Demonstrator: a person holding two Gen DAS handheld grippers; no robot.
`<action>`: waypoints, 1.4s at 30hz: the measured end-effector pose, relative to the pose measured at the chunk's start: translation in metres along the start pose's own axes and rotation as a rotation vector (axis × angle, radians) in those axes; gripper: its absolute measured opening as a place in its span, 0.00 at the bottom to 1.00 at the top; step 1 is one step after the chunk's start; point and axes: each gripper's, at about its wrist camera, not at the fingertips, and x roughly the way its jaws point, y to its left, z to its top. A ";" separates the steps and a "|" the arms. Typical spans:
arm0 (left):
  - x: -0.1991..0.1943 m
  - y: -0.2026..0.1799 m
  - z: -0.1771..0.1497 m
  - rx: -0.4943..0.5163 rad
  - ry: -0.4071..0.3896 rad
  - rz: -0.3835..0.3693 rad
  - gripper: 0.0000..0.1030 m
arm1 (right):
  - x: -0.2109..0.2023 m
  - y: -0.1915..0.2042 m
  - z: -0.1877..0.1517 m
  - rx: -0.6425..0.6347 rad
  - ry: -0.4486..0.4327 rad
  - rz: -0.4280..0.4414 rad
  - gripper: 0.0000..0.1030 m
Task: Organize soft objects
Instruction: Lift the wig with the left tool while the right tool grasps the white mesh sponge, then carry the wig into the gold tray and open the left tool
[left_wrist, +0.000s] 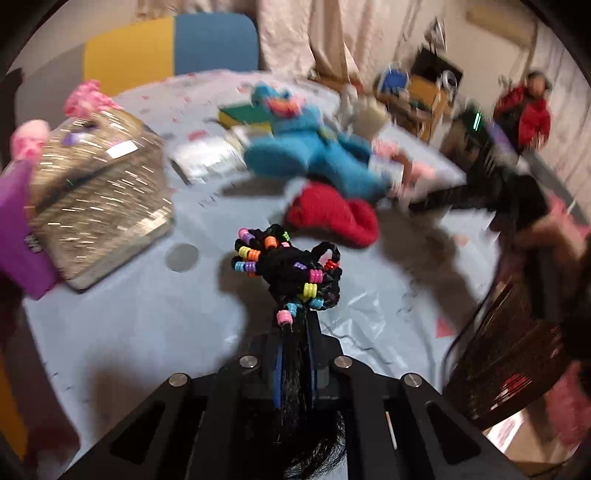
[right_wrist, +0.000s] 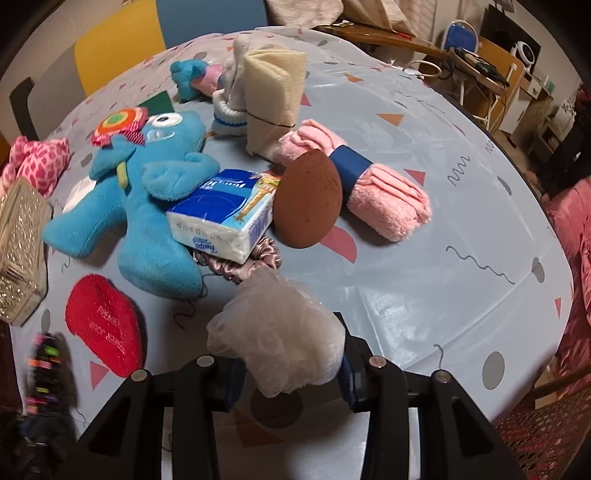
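left wrist view, smeared by motion: the left hand-held gripper (left_wrist: 295, 332) is clamped on a black beaded hairpiece (left_wrist: 291, 269), its strands hiding the jaws. right wrist view: the right hand-held gripper (right_wrist: 291, 369) pinches a crumpled clear plastic bag (right_wrist: 273, 332) above the surface (right_wrist: 424, 288); its fingertips are covered.

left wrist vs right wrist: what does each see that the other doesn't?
Only left wrist: left gripper shut on a beaded black hair braid; a person in red in the background.
Only right wrist: right gripper shut on a crumpled plastic bag; tissue pack, brown sponge, pink towel roll.
Both: blue plush toy, red cloth, glittery bag.
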 end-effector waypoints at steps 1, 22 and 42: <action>-0.015 0.005 0.000 -0.027 -0.035 -0.009 0.10 | 0.001 0.000 -0.001 -0.001 0.006 0.002 0.39; -0.156 0.237 -0.037 -0.576 -0.236 0.353 0.10 | -0.005 0.023 -0.015 -0.086 -0.011 -0.061 0.37; -0.105 0.287 -0.034 -0.722 -0.113 0.490 0.45 | 0.002 0.034 -0.018 -0.142 0.002 -0.094 0.36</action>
